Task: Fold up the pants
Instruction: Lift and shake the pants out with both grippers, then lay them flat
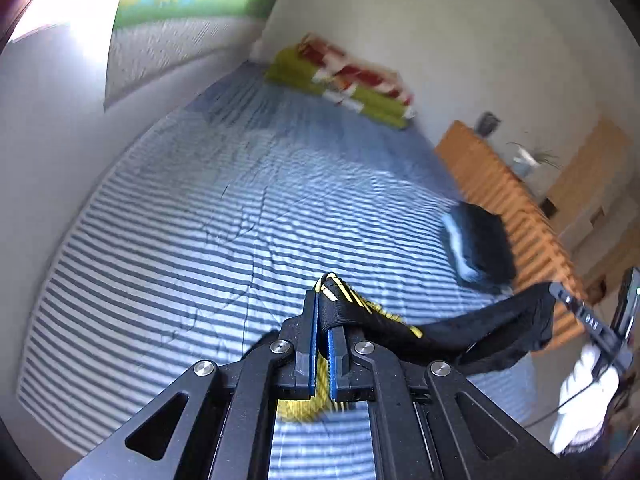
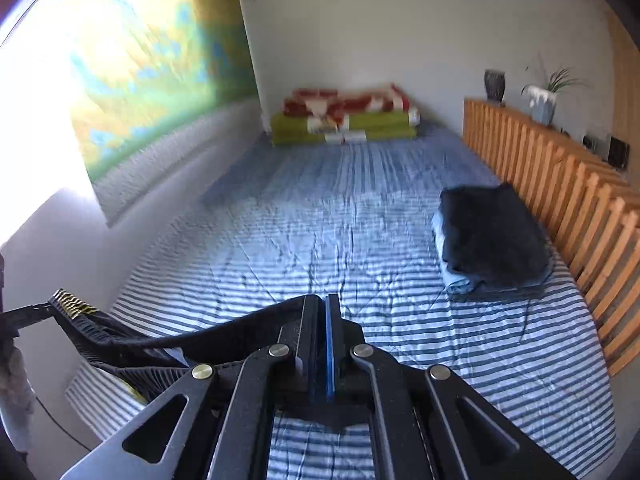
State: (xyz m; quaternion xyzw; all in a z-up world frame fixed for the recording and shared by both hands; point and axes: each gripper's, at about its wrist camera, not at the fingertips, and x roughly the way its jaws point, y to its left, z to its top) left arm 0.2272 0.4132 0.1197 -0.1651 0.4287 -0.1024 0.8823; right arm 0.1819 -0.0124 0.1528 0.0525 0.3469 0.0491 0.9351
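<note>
Both hand-held grippers are closed on one garment: the left hand-held gripper (image 1: 323,312) is clamped on the black-and-yellow waistband end of the pants (image 1: 460,336), and the right hand-held gripper (image 2: 323,320) is pinched, jaws together, on the black fabric at the other end. The pants are held stretched between the two, lifted clear above the near end of the bed (image 2: 320,220), with yellow-patterned cloth hanging below the left jaws. In the left wrist view the right hand-held gripper is seen at the far right edge, carried by a white-gloved hand (image 1: 580,400).

No containers can be made out. A stack of folded clothes (image 2: 492,236), dark on top and light blue beneath, is lain on the bed's right side, just beside the wooden slatted rail (image 2: 560,188). At the far end of the bed, against the white wall, a folded green and red-and-white blanket pile (image 2: 344,118) is set. The bed is covered by a creased blue-and-white striped sheet. On the ledge above the rail, to the right of the bed, a dark vase (image 2: 494,85) and a potted plant (image 2: 546,98) are placed. Left of the bed, a large green-and-yellow wall map (image 2: 160,60) is hung, strongly lit from the left.
</note>
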